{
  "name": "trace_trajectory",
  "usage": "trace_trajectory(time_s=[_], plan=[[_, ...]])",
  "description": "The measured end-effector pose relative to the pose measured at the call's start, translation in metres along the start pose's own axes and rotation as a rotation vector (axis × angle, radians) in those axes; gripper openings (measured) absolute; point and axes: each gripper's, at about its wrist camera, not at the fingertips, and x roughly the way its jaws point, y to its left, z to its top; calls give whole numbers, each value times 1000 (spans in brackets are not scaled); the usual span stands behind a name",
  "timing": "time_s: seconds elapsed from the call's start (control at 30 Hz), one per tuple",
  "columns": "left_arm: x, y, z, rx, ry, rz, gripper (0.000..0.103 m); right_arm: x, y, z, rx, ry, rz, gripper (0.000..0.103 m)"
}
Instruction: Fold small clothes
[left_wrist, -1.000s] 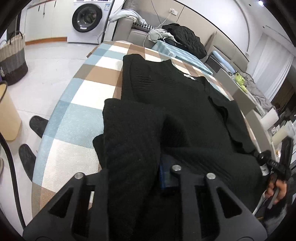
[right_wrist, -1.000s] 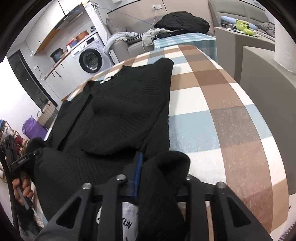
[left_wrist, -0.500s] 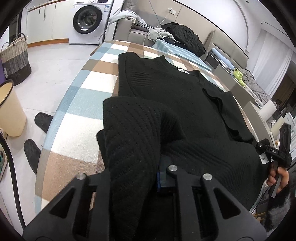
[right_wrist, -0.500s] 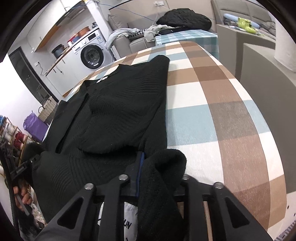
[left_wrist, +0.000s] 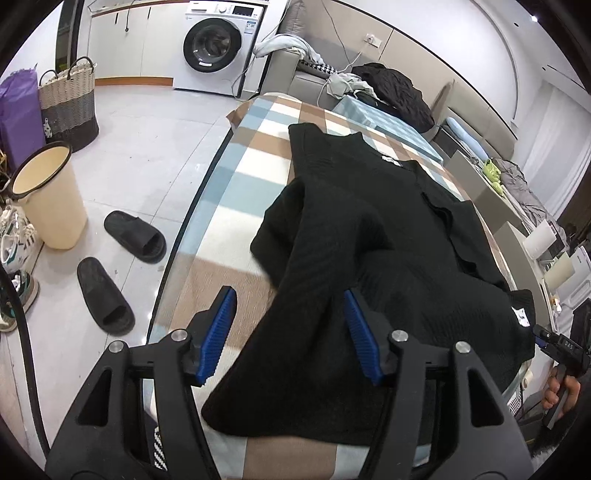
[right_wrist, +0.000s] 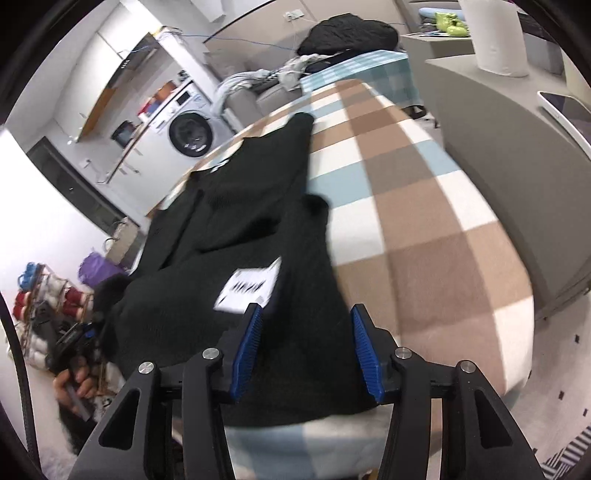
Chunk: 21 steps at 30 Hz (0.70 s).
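The left gripper (left_wrist: 288, 328) stands with its blue pads (left_wrist: 218, 334) spread; its jaws have just been opening, and a fold of the black sweater (left_wrist: 369, 240) lies loose between them, the right pad at the fabric's edge, the left pad clear of it. The right gripper (right_wrist: 304, 345) is likewise parted, its jaws just opened too, with the sweater's near hem lying between the blue pads (right_wrist: 364, 350) and neither pad pressing on it.

The sweater is spread along the checked tablecloth (left_wrist: 240, 177), its neck end at the far end of the cloth and its lower part folded back over the body near the grippers. A white care label (right_wrist: 249, 286) lies face up on the folded part, just beyond the right gripper's left finger. In the right wrist view the cloth beside the sweater, on its right, is bare checks (right_wrist: 424, 206).

Beside the table, on the floor left of the sweater in the left wrist view, lie two black slippers (left_wrist: 122, 266), a cream bin (left_wrist: 48, 195) and a woven basket (left_wrist: 68, 99); a washing machine (left_wrist: 218, 44) stands beyond the table's far end. A hand (left_wrist: 561, 391) grips the other tool's handle at the table's right edge.
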Motion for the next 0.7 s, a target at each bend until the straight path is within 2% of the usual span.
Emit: trace_trajectory(time_s=[0.07, 0.13, 0.2, 0.3, 0.4, 0.47, 0.53, 0.6, 0.67, 0.7], plan=[[-5, 2, -5, 1, 1, -16, 57, -9, 9, -4, -31, -19, 42, 50], [-8, 2, -8, 8, 5, -17, 57, -19, 16, -6, -56, -45, 138, 50], [-12, 1, -10, 21, 6, -22, 57, -21, 19, -5, -60, -52, 186, 50], [-8, -1, -11, 17, 9, -6, 57, -13, 22, -5, -88, -25, 147, 50], [-5, 0, -9, -5, 7, -14, 56, -8, 17, -6, -84, -6, 151, 50], [-6, -3, -7, -7, -8, -38, 40, -5, 17, -6, -88, 1, 151, 50], [-6, -7, -4, 8, -20, -47, 12, -3, 17, -4, -97, -2, 138, 50], [-6, -11, -1, 21, -35, -44, 4, 2, 17, -3, -101, 2, 122, 40], [-9, -13, 1, 29, -56, -44, 3, 7, 17, -1, -105, 3, 79, 15], [-11, -14, 2, 31, -62, -43, 3, 7, 17, 0, -111, 0, 67, 11]])
